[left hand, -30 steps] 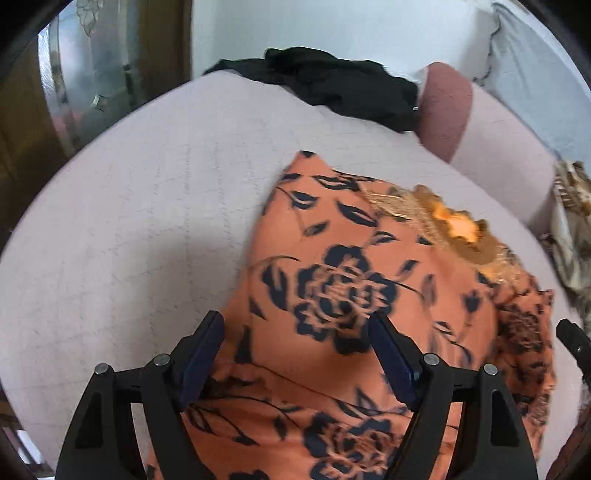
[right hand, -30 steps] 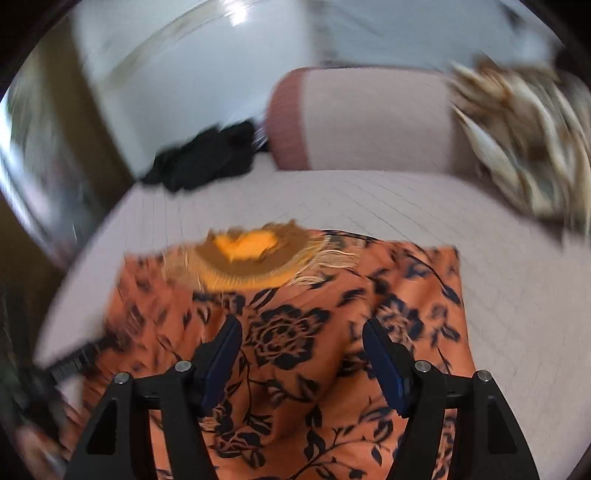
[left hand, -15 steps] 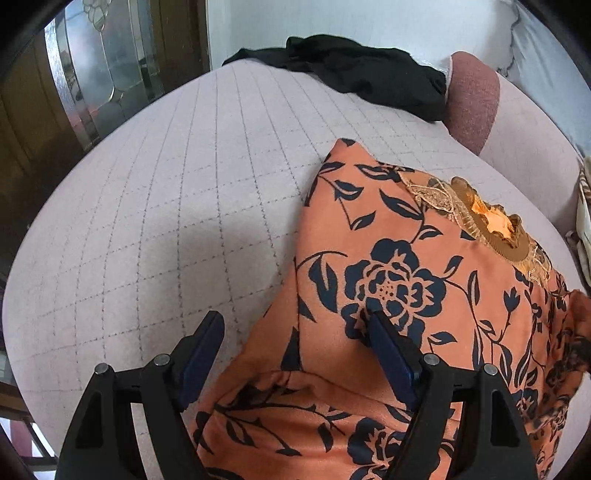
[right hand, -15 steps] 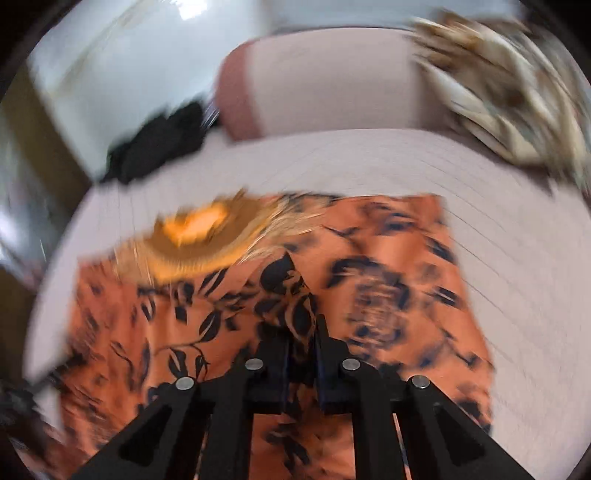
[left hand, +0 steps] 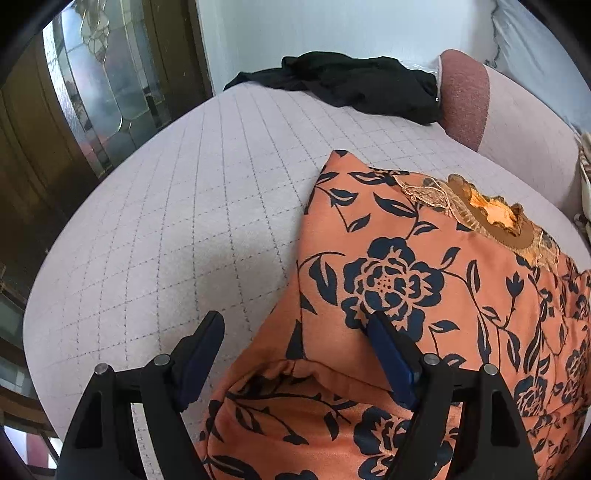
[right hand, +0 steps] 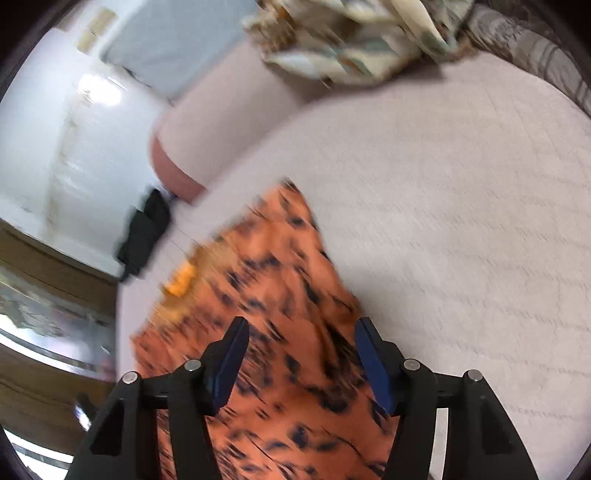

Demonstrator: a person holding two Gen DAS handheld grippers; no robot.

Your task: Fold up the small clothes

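Note:
An orange garment with dark blue flowers and a gold embroidered neckline lies on the pale quilted bed. My left gripper hovers open over the garment's left edge, where a folded-over flap bulges between the fingers without being pinched. In the blurred right wrist view the same orange garment lies under my right gripper. Its jaws are opening, with cloth below them and nothing pinched between the pads.
A black garment lies at the bed's far end beside a pink bolster. A patterned cream cloth pile sits at the far right. A glazed wooden door stands left of the bed.
My right gripper shut on the garment half a second ago and now stands parted; it has swept sideways and rolled, tilting its view. The left gripper stays open, its view shifted slightly left.

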